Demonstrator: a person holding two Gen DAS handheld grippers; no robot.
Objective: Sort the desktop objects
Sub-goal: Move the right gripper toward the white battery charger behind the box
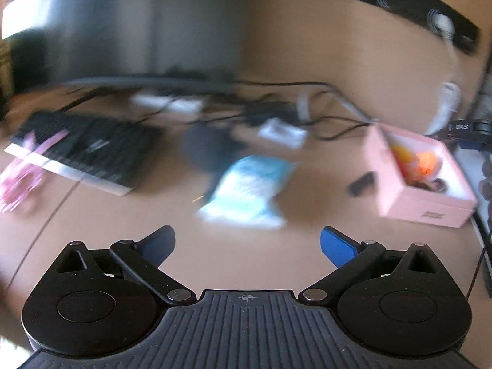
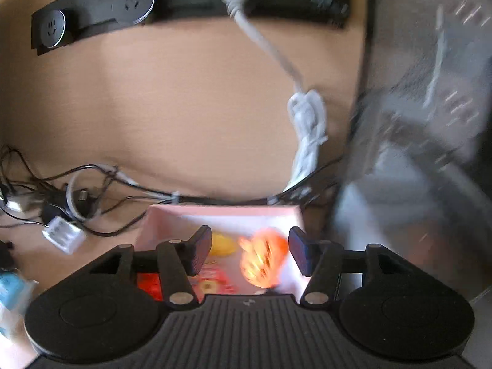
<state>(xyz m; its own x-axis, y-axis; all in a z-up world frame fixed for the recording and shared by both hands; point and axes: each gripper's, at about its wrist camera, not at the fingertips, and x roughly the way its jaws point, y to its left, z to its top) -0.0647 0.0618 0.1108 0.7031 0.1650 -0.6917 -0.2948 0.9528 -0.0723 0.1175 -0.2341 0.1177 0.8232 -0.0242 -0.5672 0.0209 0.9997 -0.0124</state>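
Observation:
My left gripper (image 1: 247,243) hangs open and wide over bare desk with nothing between its blue pads. Just beyond it lies a blue-and-white packet (image 1: 249,190). To the right stands an open pink box (image 1: 421,206) with orange and yellow things inside. My right gripper (image 2: 250,253) hovers over that pink box (image 2: 221,212) with its jaws apart. A blurred orange item (image 2: 264,261) shows in the gap, near the right pad and clear of the left one. A yellow item (image 2: 221,244) and a red packet (image 2: 150,286) lie in the box.
A black keyboard (image 1: 86,150) and a pink wrapper (image 1: 18,178) lie at the left. A dark round object (image 1: 206,147), a small white box (image 1: 281,132) and tangled cables (image 2: 92,190) sit mid-desk. A black power strip (image 2: 123,3) with a white cord (image 2: 307,123) is on the back panel.

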